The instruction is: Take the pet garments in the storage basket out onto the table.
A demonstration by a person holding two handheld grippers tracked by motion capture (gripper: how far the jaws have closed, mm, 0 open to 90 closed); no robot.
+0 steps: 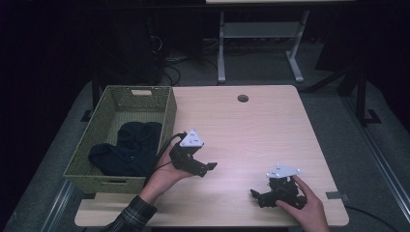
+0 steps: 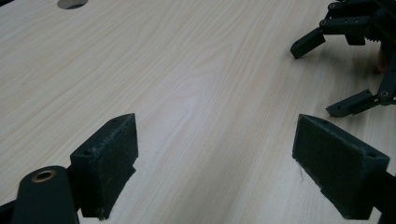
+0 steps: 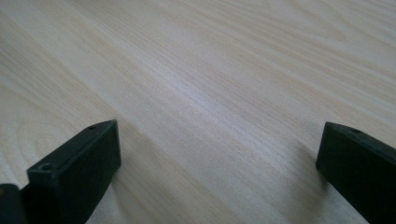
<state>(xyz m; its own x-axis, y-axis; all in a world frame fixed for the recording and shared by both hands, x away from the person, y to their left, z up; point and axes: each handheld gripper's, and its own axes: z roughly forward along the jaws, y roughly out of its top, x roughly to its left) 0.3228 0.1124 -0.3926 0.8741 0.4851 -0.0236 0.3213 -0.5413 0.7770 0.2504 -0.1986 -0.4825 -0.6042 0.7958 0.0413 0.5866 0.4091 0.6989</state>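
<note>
Pale matt wood table [image 1: 251,130], woven basket [image 1: 167,121], dark cloth [image 1: 128,147]

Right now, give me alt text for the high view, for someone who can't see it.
A person's two hands each hold an open black gripper over a light wooden table: the left gripper beside a green woven basket, the right gripper near the table's front edge. Dark clothes lie in the basket, and neither gripper holds anything.

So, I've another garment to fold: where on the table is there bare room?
The tabletop is bare between the round hole, the basket and both grippers. The left gripper and right gripper crowd the near edge; dark clothing fills the basket.
</note>
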